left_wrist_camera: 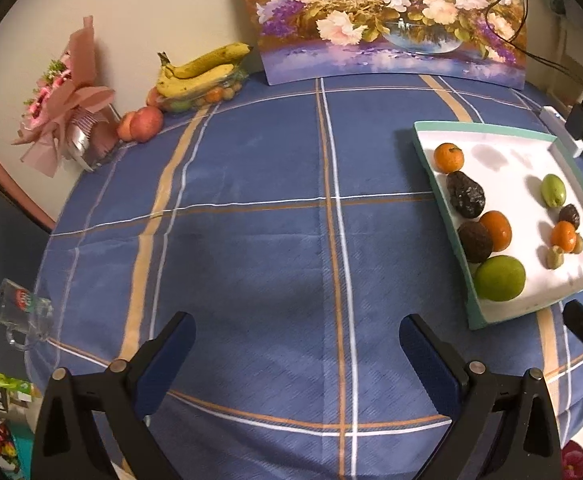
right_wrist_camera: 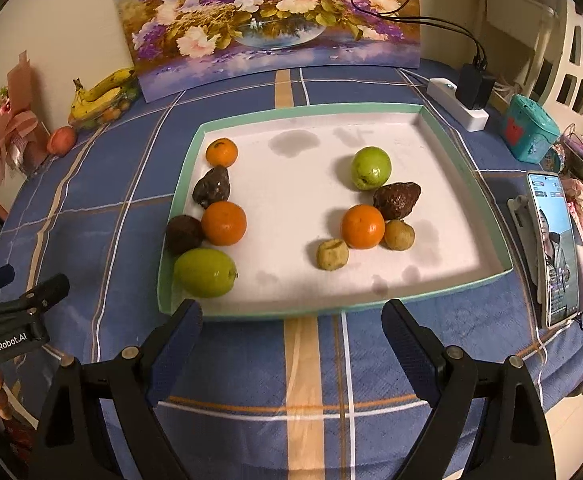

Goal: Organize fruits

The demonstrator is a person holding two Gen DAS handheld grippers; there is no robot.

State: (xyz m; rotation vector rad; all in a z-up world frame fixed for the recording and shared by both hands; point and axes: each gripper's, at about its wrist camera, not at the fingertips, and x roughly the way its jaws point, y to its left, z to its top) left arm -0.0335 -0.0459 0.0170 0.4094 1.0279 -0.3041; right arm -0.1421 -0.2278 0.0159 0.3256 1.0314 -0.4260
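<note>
Both grippers, left (left_wrist_camera: 297, 336) & right (right_wrist_camera: 291, 320), are held spread & empty, w/ fruit tray (right_wrist_camera: 179, 184) seen at right's 12 o'clock.

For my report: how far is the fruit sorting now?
Done: five fruits line the tray's left side, ending at the near green fruit. In hand: nothing; the left gripper and right gripper are open. Left: the cluster around the orange.
</note>
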